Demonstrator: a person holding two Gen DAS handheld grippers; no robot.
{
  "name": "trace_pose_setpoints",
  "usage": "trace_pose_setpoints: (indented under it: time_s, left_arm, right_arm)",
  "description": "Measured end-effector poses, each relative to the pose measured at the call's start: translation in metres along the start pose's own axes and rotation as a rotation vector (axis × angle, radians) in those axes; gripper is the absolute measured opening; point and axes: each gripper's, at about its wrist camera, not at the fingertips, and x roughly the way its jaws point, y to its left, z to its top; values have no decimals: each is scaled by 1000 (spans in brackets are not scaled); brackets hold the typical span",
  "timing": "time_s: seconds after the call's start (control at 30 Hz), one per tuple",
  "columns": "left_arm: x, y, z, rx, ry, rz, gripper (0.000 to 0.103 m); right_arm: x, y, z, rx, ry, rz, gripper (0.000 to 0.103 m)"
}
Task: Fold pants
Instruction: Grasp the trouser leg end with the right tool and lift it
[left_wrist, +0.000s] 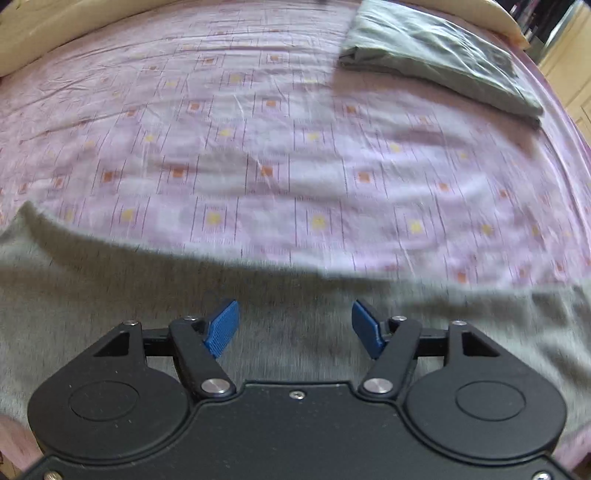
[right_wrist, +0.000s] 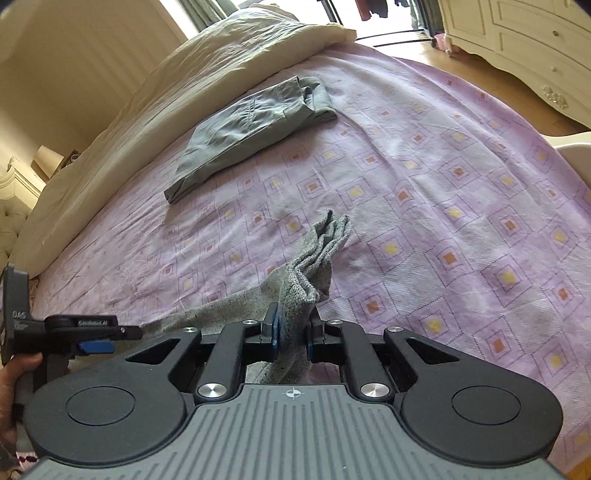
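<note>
Grey knit pants (left_wrist: 147, 295) lie spread across the near part of the bed in the left wrist view. My left gripper (left_wrist: 295, 326) is open, its blue pads wide apart just above the grey fabric, holding nothing. My right gripper (right_wrist: 291, 336) is shut on a bunched end of the grey pants (right_wrist: 314, 266), which sticks up between the pads and droops forward onto the bed. The left gripper also shows in the right wrist view (right_wrist: 92, 345) at the left edge, low over the pants.
The bed has a purple sheet (left_wrist: 295, 147) with square patterns. A folded grey-green garment (left_wrist: 436, 55) lies at the far side, also seen in the right wrist view (right_wrist: 255, 125). A cream duvet (right_wrist: 147, 110) is piled along the far edge. A white dresser (right_wrist: 517, 48) stands beyond.
</note>
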Motion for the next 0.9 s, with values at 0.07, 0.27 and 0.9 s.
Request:
trace_pose_setpoints:
  time_s: [0.07,0.27,0.9]
  left_arm:
    - [-3,-2,-21,43,37,-11,69]
    - [3,-8,-82,163,163,-15,69]
    - [-38,166,-79,49,90,-89,70]
  right_arm:
    - [0,0,0,-1,0,0,13]
    - [-8,6,-1,-9,-15,-1,13]
    - [-36,225,-45,-394,-150,32,13]
